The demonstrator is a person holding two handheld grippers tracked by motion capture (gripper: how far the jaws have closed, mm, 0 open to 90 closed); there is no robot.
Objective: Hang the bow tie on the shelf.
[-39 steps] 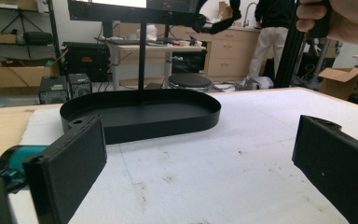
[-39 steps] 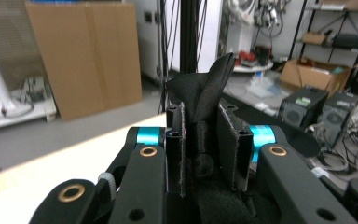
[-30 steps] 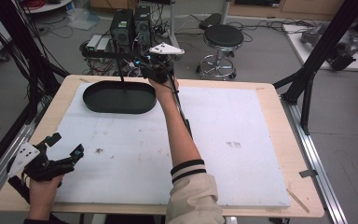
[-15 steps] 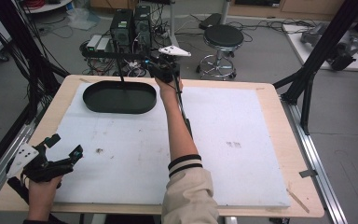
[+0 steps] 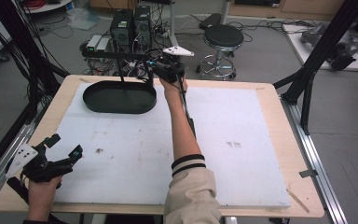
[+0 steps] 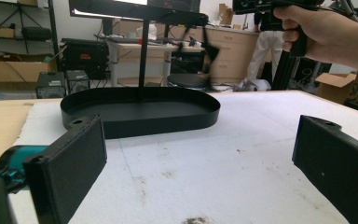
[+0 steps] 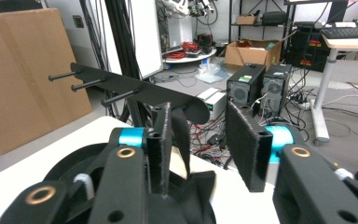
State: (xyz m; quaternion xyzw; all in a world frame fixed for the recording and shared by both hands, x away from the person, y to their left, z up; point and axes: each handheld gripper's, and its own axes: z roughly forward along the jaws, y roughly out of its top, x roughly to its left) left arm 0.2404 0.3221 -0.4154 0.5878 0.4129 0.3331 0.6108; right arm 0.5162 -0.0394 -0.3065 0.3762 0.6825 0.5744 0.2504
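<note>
Right gripper (image 5: 161, 70): we see it raised beside the black stand (image 5: 120, 95), arm outstretched, jaws apart.
Left gripper (image 5: 60, 149): low at the worktop (image 5: 242, 121) corner, jaws wide apart.

Both tools are black. The left gripper (image 5: 64, 148), near the bench's (image 5: 270, 98) front left corner, carries a white plate with dark dots at its back and teal trim beside one jaw; its jaws are flat rectangular black slabs. The right gripper (image 5: 154, 71), at the bench's far edge, wears a pale three-cornered plate on top, a black cable along the forearm, teal collars, brass-ringed holes and ribbed jaw faces. The right sleeve (image 5: 191, 186) is beige with a dark cuff striped white.
</note>
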